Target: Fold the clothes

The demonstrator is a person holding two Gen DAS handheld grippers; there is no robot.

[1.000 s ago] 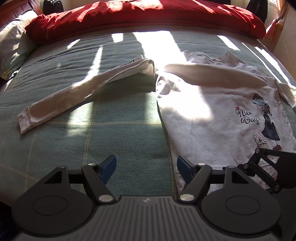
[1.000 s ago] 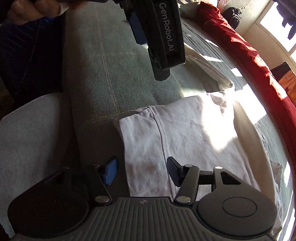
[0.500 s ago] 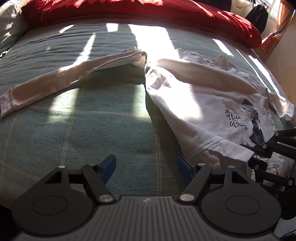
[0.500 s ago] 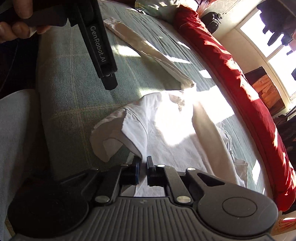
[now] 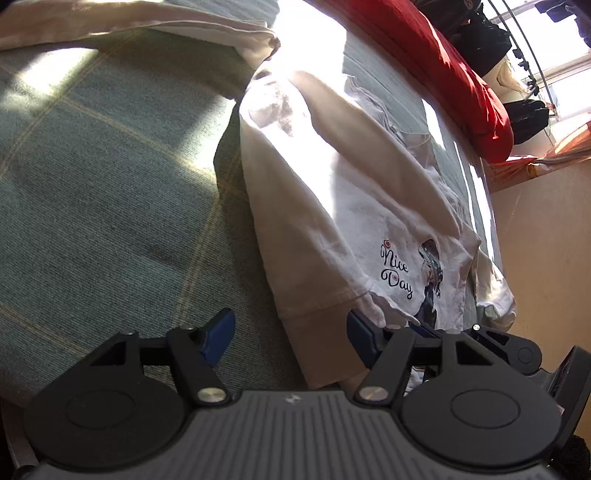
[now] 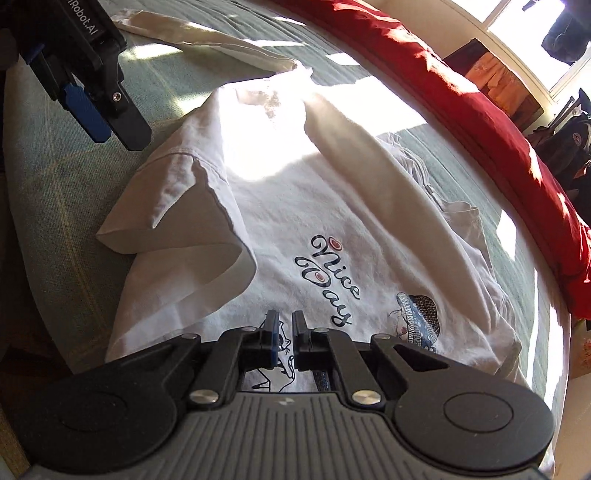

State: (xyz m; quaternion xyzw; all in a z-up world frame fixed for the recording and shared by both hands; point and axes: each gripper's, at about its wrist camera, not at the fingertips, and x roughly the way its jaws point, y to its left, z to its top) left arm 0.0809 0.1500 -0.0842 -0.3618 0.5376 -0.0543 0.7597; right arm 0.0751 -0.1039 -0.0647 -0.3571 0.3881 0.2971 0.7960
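A white long-sleeved shirt (image 6: 332, 177) with a "Nice Day" print (image 6: 328, 280) lies on the green bedspread (image 5: 110, 192). One sleeve lies folded across its chest; the other sleeve (image 5: 129, 22) stretches away over the bed. My right gripper (image 6: 284, 325) is shut on the shirt's hem just below the print, and the near corner (image 6: 177, 229) is rolled over into a loose flap. My left gripper (image 5: 290, 328) hangs low over the hem band (image 5: 321, 332), which lies between its blue pads (image 5: 221, 328). Its jaws are closing, and the left pad is clear of the cloth.
A red duvet (image 6: 461, 92) is bunched along the far side of the bed. Beyond it are a bright window (image 6: 517, 22) and dark clothes (image 5: 480, 33). A peach wall (image 5: 546, 240) stands close on the right, and the bed's near edge drops off at the lower left.
My right gripper shut on the hem and dragged it sideways, rolling the shirt's corner over. My left gripper dropped and rolled towards the hem band, and its jaws have narrowed.
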